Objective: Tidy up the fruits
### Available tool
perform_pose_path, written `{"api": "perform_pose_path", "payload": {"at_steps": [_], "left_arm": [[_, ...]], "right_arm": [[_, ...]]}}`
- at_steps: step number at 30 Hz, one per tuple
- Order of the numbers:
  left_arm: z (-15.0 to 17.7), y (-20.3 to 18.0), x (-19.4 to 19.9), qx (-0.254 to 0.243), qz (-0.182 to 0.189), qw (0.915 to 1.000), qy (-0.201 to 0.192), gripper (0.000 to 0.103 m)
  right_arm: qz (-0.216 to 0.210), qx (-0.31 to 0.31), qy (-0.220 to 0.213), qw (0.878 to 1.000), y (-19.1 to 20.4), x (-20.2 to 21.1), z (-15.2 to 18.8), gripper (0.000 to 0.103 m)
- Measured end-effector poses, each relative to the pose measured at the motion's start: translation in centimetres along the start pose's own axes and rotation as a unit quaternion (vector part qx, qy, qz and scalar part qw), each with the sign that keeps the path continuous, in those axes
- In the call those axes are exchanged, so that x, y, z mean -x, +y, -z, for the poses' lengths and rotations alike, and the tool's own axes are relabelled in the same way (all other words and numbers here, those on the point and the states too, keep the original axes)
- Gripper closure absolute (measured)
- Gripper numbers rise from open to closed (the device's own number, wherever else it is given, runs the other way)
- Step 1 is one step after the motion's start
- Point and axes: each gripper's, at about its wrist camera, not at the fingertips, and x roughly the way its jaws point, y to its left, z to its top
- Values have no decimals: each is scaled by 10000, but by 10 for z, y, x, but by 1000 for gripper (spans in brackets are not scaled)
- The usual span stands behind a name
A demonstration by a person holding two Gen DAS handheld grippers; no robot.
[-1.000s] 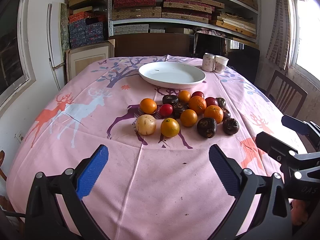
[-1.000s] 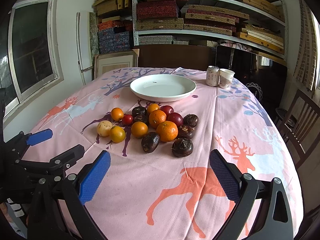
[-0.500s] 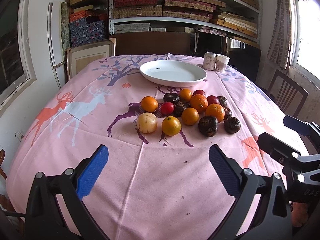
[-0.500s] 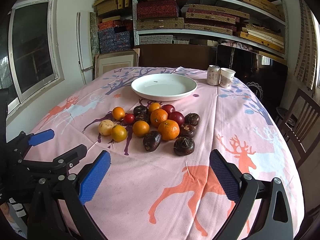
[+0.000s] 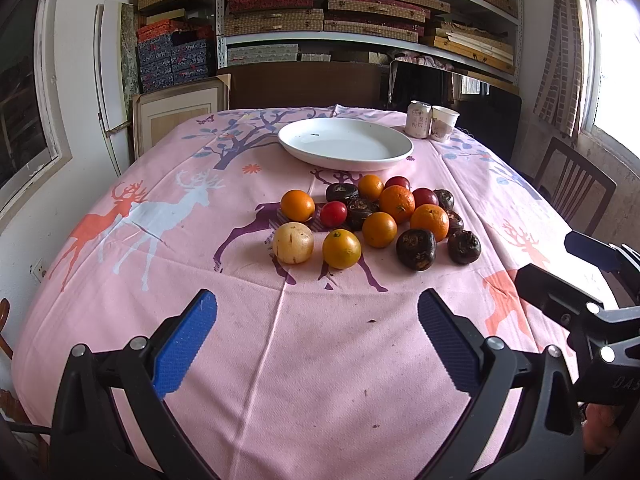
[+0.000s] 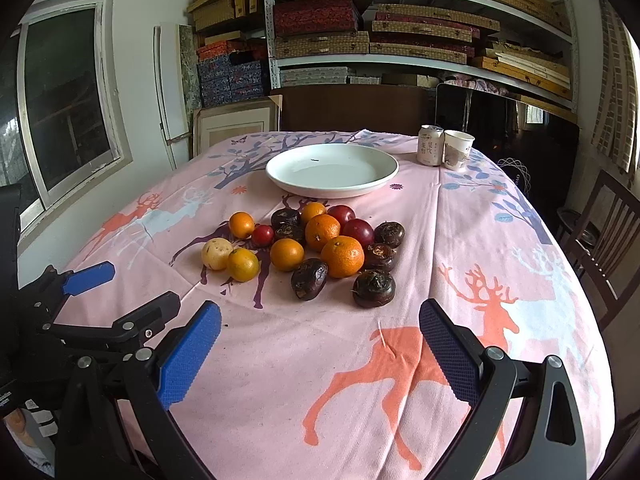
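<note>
Several fruits lie clustered mid-table: oranges (image 5: 429,222) (image 6: 343,256), a pale yellow fruit (image 5: 293,243) (image 6: 217,253), red ones (image 5: 333,213) and dark brown ones (image 5: 416,243) (image 6: 373,288). Behind them stands a white plate (image 5: 345,143) (image 6: 332,170) with nothing in it. My left gripper (image 5: 316,332) hovers open over the near cloth, short of the fruits. My right gripper (image 6: 320,340) is open too, nearest the dark fruits. Each gripper shows at the side of the other's view.
A pink deer-print cloth (image 5: 160,216) covers the round table. A can (image 6: 430,145) and a paper cup (image 6: 458,149) stand at the back right. A wooden chair (image 6: 612,236) is at the right; shelves of boxes (image 6: 360,28) fill the back wall.
Both grippers have drifted slightly forward toward the fruits. Both stay open, and no fruit has moved.
</note>
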Motion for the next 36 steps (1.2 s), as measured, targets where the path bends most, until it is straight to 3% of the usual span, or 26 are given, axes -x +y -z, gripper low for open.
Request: {"api": "perform_pose_path", "payload": {"at_steps": [36], "left_arm": [[4,1,-3,9,-21,10000,60,4]], "right_arm": [[-7,-41,65,10000,-1,-1,2,4]]}}
